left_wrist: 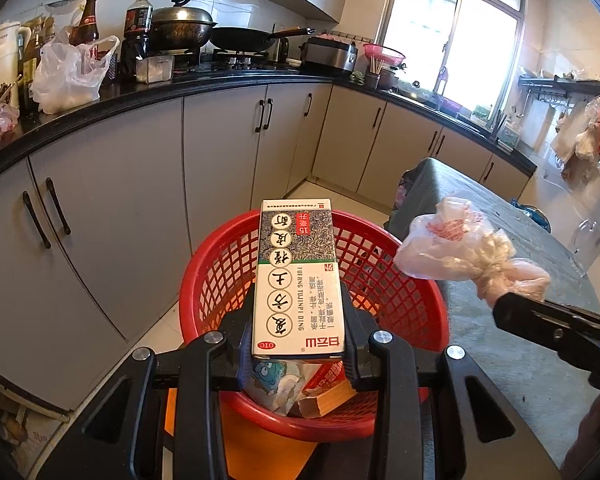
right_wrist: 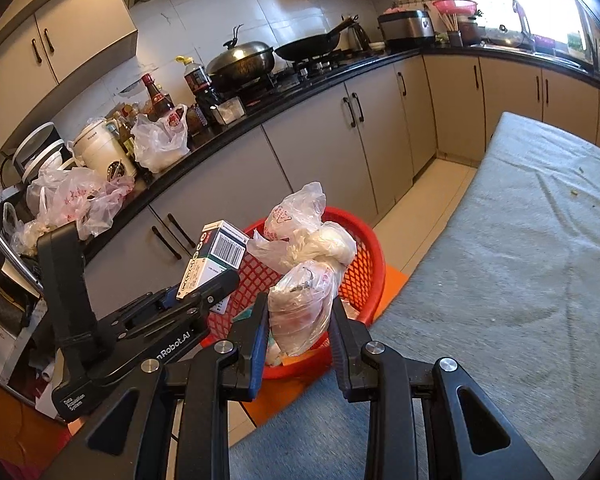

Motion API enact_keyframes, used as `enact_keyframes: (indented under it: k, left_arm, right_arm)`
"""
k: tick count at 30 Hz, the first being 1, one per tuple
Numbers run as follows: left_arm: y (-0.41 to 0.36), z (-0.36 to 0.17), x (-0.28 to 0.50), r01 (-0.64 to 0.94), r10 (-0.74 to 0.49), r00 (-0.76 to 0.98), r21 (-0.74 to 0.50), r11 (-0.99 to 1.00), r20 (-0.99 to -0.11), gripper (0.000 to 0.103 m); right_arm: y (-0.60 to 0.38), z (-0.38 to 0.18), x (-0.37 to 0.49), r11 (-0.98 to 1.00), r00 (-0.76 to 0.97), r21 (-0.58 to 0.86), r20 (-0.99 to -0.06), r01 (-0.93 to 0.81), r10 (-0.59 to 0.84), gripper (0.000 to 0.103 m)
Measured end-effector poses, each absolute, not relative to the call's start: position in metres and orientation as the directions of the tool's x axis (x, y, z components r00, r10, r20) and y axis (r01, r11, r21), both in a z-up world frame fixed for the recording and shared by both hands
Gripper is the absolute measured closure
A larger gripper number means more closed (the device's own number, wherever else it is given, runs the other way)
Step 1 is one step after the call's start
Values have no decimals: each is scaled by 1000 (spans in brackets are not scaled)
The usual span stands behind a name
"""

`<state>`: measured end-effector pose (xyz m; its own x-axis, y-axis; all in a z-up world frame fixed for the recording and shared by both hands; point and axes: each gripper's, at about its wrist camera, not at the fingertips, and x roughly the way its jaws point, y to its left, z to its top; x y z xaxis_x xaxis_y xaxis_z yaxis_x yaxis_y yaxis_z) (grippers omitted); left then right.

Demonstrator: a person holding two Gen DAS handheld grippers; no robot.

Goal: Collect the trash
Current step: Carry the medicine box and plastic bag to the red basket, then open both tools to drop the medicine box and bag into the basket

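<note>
Left gripper [left_wrist: 298, 354], seen from its own wrist camera, is clenched on the lower end of a white and green cardboard medicine box [left_wrist: 298, 280], one black finger pressed against each long side. The box's long axis runs straight ahead along the fingers, and its far end reaches out over the round red plastic mesh basket [left_wrist: 404, 300], which sits directly below and ahead of the tool with some paper and card scraps already lying in its bottom. To the right of the basket, level with its rim, the right gripper [left_wrist: 500, 306] comes in from the side grasping a knotted, crumpled clear plastic bag [left_wrist: 452, 244], which hangs just beside the basket's right edge, in front of the grey cloth-covered table [left_wrist: 512, 360]. In the right wrist view, the right gripper [right_wrist: 300, 320] is closed around the lower part of the plastic bag [right_wrist: 304, 264], which stands upright between the fingers with the basket [right_wrist: 364, 276] behind and beneath it. The left gripper [right_wrist: 204, 292] reaches in from the basket's left, angled upward, with the medicine box [right_wrist: 216, 256] tilted toward the basket. Both loads look placed for release; the box appears more squarely over the opening, so letting go of it should need little further travel.
</note>
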<state>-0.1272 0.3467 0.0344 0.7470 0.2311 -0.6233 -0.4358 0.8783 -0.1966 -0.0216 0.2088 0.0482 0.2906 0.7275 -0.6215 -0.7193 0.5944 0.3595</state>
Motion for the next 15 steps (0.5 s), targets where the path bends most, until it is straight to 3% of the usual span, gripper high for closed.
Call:
enact_keyframes:
  k: [12, 15]
  left_arm:
    - [359, 26, -121, -435, 212, 739, -213, 875, -639, 70]
    - [361, 26, -119, -432, 206, 741, -220, 874, -639, 65]
  right_arm:
    - [234, 29, -9, 619, 282, 342, -666, -707, 690, 70]
    - [234, 27, -9, 619, 278, 343, -670, -706, 688, 70]
